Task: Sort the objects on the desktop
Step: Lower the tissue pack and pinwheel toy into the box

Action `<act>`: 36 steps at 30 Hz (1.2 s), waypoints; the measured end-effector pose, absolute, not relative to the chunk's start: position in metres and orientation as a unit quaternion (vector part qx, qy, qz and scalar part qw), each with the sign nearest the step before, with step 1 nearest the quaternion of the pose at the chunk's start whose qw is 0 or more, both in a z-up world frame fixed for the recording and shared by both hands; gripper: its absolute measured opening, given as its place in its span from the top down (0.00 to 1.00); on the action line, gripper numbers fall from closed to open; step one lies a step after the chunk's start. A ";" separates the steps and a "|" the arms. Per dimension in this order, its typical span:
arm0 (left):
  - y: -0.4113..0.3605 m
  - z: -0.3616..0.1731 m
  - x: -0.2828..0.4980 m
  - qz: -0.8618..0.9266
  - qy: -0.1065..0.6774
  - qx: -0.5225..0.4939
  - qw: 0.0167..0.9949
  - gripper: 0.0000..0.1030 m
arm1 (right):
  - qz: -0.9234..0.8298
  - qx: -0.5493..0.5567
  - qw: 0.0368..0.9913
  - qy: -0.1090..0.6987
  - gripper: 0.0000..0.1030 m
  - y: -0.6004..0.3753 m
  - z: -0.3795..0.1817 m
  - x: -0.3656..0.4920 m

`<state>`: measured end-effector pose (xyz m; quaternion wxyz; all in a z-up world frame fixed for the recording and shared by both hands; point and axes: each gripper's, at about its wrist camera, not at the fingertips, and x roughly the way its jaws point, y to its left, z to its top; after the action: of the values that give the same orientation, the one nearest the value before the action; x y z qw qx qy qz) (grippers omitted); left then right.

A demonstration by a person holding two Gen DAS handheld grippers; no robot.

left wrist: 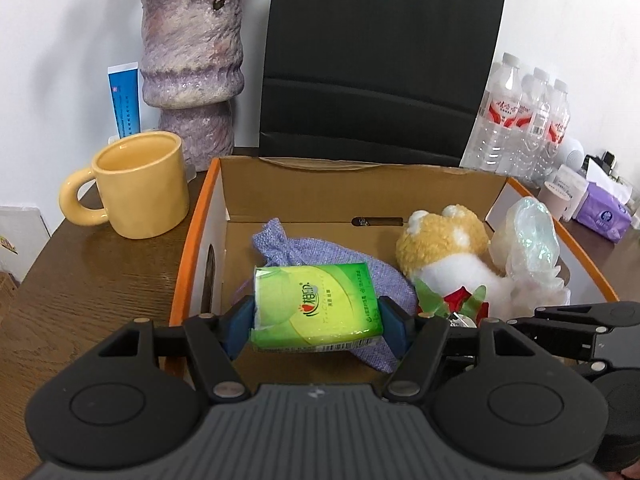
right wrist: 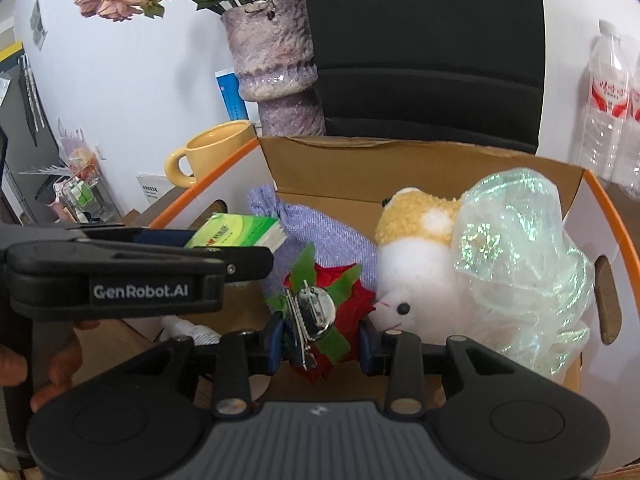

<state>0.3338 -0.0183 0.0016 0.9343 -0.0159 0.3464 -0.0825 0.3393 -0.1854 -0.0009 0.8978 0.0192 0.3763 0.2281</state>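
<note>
My left gripper (left wrist: 318, 320) is shut on a green tissue pack (left wrist: 316, 306) and holds it above the near side of an open cardboard box (left wrist: 360, 178). In the box lie a purple cloth pouch (left wrist: 304, 254), a yellow and white plush toy (left wrist: 444, 252) and an iridescent plastic bag (left wrist: 528, 236). My right gripper (right wrist: 320, 344) is shut on a red rose hair clip (right wrist: 324, 312) over the box's near edge, next to the plush toy (right wrist: 416, 272). The left gripper's body (right wrist: 120, 276) and the tissue pack (right wrist: 236, 232) show at the left of the right wrist view.
A yellow mug (left wrist: 140, 184) stands left of the box on the wooden desk (left wrist: 80, 280). A purple vase (left wrist: 192, 68) with dried flowers and a blue tube (left wrist: 124, 96) stand behind it. A black chair (left wrist: 380, 60) is behind the box. Water bottles (left wrist: 520, 120) and purple packets (left wrist: 600, 212) stand right.
</note>
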 end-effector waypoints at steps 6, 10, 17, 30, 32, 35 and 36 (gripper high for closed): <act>-0.022 0.001 0.332 -0.087 0.349 -0.008 0.933 0.35 | 0.229 0.026 0.896 0.380 0.65 -0.187 -0.002 0.340; -0.024 0.001 0.331 -0.091 0.349 -0.002 0.933 0.35 | 0.223 0.024 0.897 0.380 0.65 -0.189 0.000 0.339; -0.026 0.003 0.330 -0.096 0.347 0.000 0.933 0.35 | 0.217 0.019 0.897 0.384 0.65 -0.191 0.000 0.341; -0.029 0.001 0.330 -0.100 0.348 0.002 0.932 0.36 | 0.213 0.021 0.895 0.392 0.65 -0.194 0.000 0.346; -0.029 0.002 0.330 -0.098 0.348 0.001 0.932 0.34 | 0.214 0.022 0.894 0.393 0.65 -0.195 0.000 0.346; -0.029 0.002 0.329 -0.095 0.346 0.000 0.933 0.28 | 0.213 0.023 0.894 0.394 0.63 -0.195 0.000 0.346; -0.029 0.002 0.329 -0.095 0.346 0.001 0.933 0.28 | 0.213 0.023 0.894 0.394 0.63 -0.195 0.000 0.346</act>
<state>0.3290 -0.0287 0.0023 0.9334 0.0005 0.3459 -0.0949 0.3455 -0.1952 -0.0004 0.8938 0.0228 0.3940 0.2131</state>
